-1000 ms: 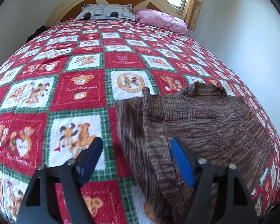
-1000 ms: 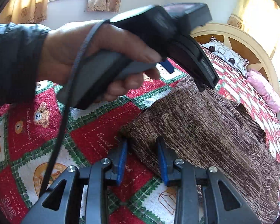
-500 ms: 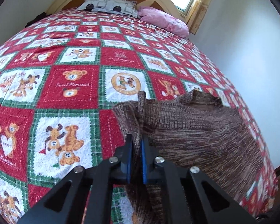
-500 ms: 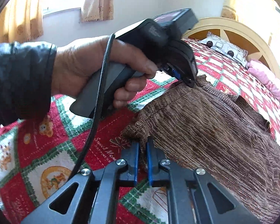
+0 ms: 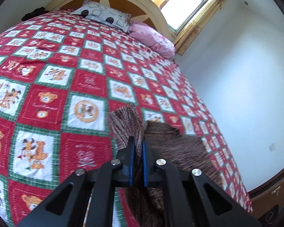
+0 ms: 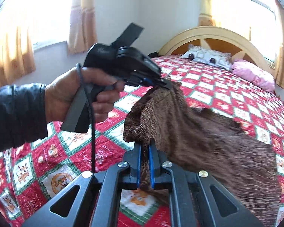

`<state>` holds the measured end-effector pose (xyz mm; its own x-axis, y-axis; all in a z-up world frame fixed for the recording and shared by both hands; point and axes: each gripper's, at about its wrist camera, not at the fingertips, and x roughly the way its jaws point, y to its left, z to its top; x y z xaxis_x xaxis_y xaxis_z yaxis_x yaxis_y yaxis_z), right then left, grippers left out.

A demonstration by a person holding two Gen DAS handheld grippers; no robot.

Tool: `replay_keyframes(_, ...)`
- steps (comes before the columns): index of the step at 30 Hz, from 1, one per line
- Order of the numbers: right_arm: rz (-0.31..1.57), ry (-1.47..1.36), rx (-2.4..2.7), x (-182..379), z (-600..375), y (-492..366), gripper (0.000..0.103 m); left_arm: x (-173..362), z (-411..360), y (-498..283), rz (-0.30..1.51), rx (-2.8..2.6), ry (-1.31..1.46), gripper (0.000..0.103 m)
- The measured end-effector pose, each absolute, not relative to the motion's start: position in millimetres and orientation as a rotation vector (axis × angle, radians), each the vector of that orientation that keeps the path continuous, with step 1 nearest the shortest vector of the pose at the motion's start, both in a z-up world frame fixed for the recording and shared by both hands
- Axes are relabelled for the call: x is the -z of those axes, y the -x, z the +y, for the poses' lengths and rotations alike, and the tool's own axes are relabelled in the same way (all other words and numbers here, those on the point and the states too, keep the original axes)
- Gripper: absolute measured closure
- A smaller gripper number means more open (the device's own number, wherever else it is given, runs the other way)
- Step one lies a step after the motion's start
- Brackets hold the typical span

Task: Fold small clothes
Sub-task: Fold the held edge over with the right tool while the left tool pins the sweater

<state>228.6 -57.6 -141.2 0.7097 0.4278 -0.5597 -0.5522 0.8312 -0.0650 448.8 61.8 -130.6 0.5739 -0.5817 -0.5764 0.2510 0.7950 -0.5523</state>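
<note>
A brown knitted sweater [image 6: 208, 138] lies partly on the bed, its left edge lifted off the quilt. My left gripper [image 5: 137, 141] is shut on the sweater's far left corner [image 5: 126, 124]; in the right wrist view it shows as the hand-held gripper [image 6: 165, 84] pinching that raised corner. My right gripper [image 6: 145, 147] is shut on the sweater's near left corner, with fabric bunched between its blue pads. The rest of the sweater drapes down to the right across the quilt.
The bed carries a red, green and white teddy-bear quilt [image 5: 47, 98]. A grey patterned pillow [image 5: 104, 17] and a pink pillow [image 5: 153, 37] lie by the curved headboard [image 6: 217, 36]. A white wall [image 5: 246, 85] runs along the bed's right side.
Both grippers closed on the sweater's left edge, then lifted it off the quilt. The left edge now hangs raised between the two grippers.
</note>
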Motion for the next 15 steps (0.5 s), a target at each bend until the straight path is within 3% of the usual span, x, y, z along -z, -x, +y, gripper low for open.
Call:
replay_keyframes(1, 0.543, 0.217, -0.535, 135, -70, -228, 0.097, 127, 56, -449, 0.819, 0.514, 0.441, 0.096)
replay_keyframes(15, 0.523, 0.059, -0.411, 121, -174, -224, 0.097, 98, -44, -453, 0.807, 0.636, 0.421, 0.096)
